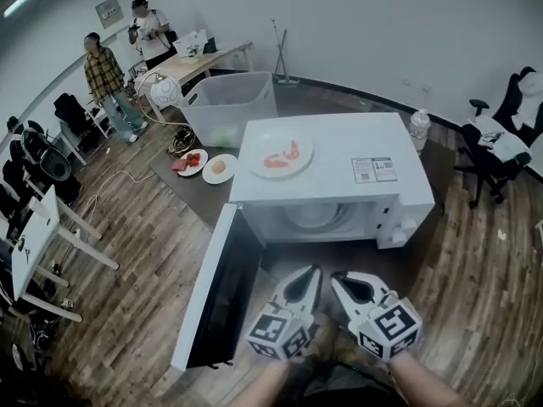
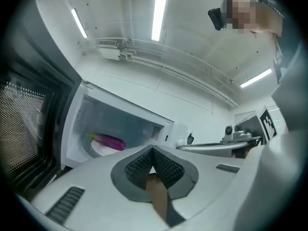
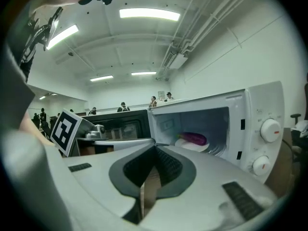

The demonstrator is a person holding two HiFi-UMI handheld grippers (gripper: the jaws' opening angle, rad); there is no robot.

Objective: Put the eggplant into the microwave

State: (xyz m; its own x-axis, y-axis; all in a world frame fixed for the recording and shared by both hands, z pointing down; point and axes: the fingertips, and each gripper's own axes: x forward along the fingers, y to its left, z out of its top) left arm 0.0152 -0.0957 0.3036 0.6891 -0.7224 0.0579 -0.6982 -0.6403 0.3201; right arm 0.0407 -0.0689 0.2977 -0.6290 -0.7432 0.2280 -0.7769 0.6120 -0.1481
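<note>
A purple eggplant (image 2: 109,141) (image 3: 195,138) lies on a white plate (image 3: 191,146) inside the white microwave (image 1: 339,155). The microwave's door (image 1: 222,299) hangs wide open to the left. In the head view the microwave's top hides the eggplant; only the pale plate (image 1: 318,217) shows in the cavity. Both grippers hover side by side in front of the opening, apart from it. My left gripper (image 1: 307,280) (image 2: 152,149) is shut with nothing in it. My right gripper (image 1: 346,284) (image 3: 155,148) is shut and empty as well.
A plate with red food (image 1: 277,153) rests on the microwave's top. Behind stand a clear plastic bin (image 1: 227,107), two small plates of food (image 1: 219,168) and a water bottle (image 1: 419,128). An office chair (image 1: 501,138) is at the right. Two people (image 1: 106,79) stand far left.
</note>
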